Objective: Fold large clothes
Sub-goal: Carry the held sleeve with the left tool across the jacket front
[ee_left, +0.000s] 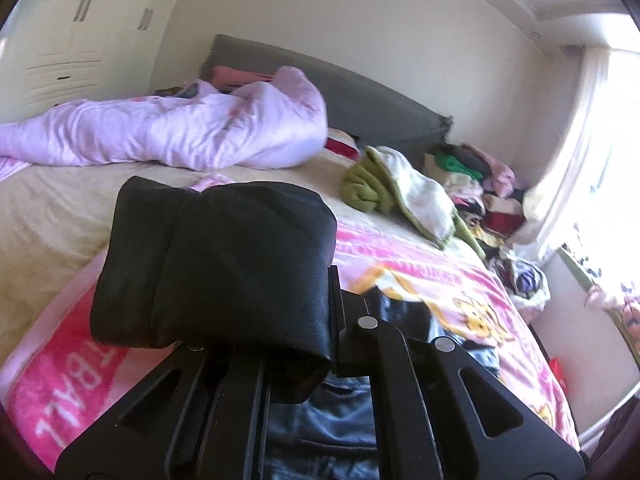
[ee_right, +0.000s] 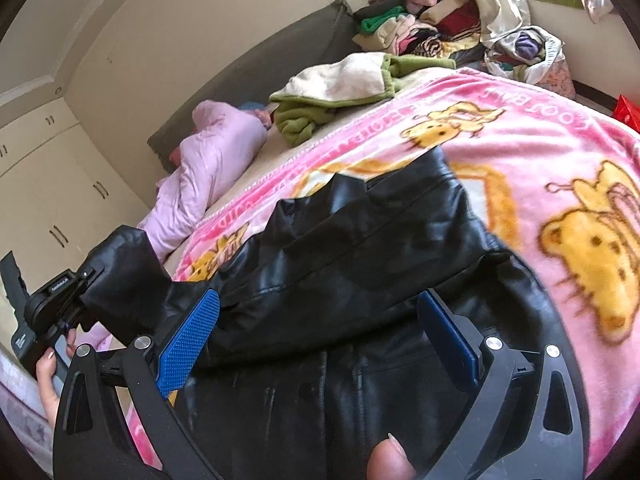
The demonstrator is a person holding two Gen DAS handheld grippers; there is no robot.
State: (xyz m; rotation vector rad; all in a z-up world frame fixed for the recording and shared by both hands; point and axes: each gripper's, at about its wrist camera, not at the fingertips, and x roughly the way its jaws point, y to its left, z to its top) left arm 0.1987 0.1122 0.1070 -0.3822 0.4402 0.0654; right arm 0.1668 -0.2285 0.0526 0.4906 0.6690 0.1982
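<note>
A black leather jacket (ee_right: 352,264) lies on a pink cartoon blanket (ee_right: 560,168) on the bed. My left gripper (ee_left: 296,320) is shut on the jacket's sleeve end (ee_left: 224,264) and holds it lifted above the blanket; the sleeve hides the fingertips. The left gripper also shows at the left of the right wrist view (ee_right: 80,292), still holding the sleeve. My right gripper (ee_right: 320,332) is open, its blue pads (ee_right: 188,340) spread over the jacket's body, holding nothing.
A lilac duvet (ee_left: 180,132) is bunched near the grey headboard (ee_left: 360,100). A green and cream garment (ee_left: 400,192) lies on the bed. A pile of clothes (ee_left: 480,184) sits at the far corner by the window. White wardrobes (ee_left: 68,40) stand behind.
</note>
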